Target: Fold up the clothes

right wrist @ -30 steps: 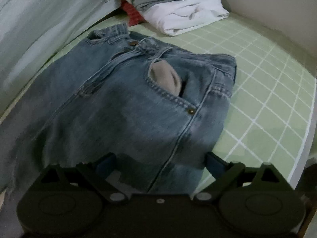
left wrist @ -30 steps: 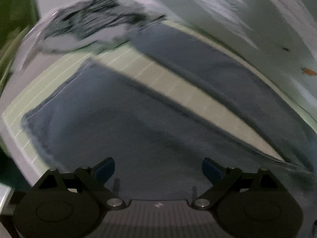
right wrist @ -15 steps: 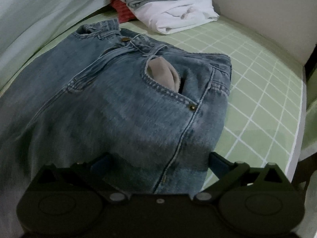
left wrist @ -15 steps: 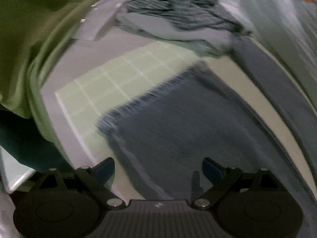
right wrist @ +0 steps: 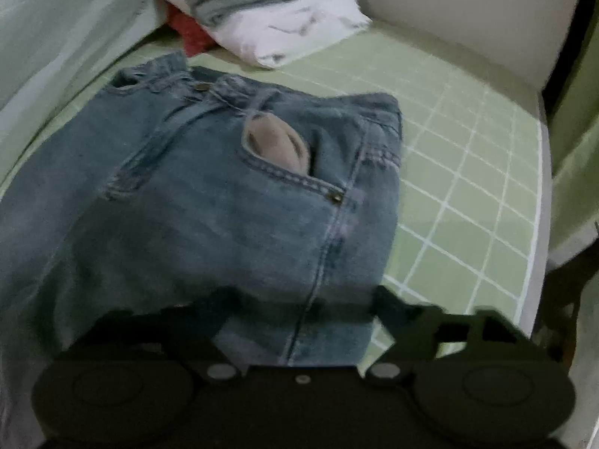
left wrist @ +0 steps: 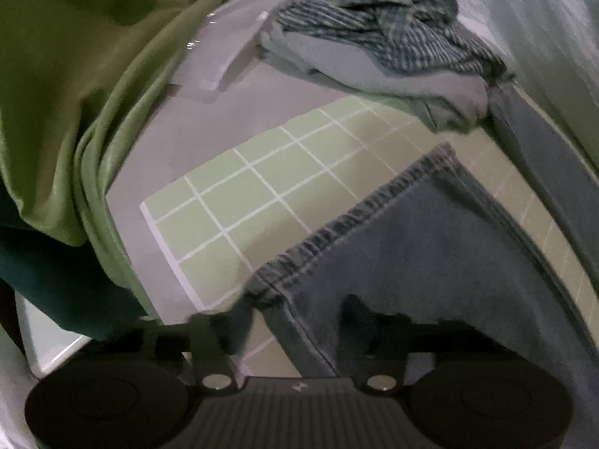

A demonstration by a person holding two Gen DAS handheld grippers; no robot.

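Note:
Blue jeans lie flat on a green grid mat. The left wrist view shows a leg hem running diagonally, with the second leg further right. My left gripper is open and low over the hem's near corner, one finger on each side of it. In the right wrist view the waistband points away and a pocket lining sticks out. My right gripper is open over the hip of the jeans, close to their right side seam.
A crumpled striped garment and grey cloth lie beyond the mat. Green fabric hangs at the left. A stack of folded clothes sits at the mat's far corner. Pale cloth lies along the left.
My left gripper swung left along the leg and dropped to the hem corner. The right gripper drew back slightly and shifted toward the jeans' right seam. Both stay open.

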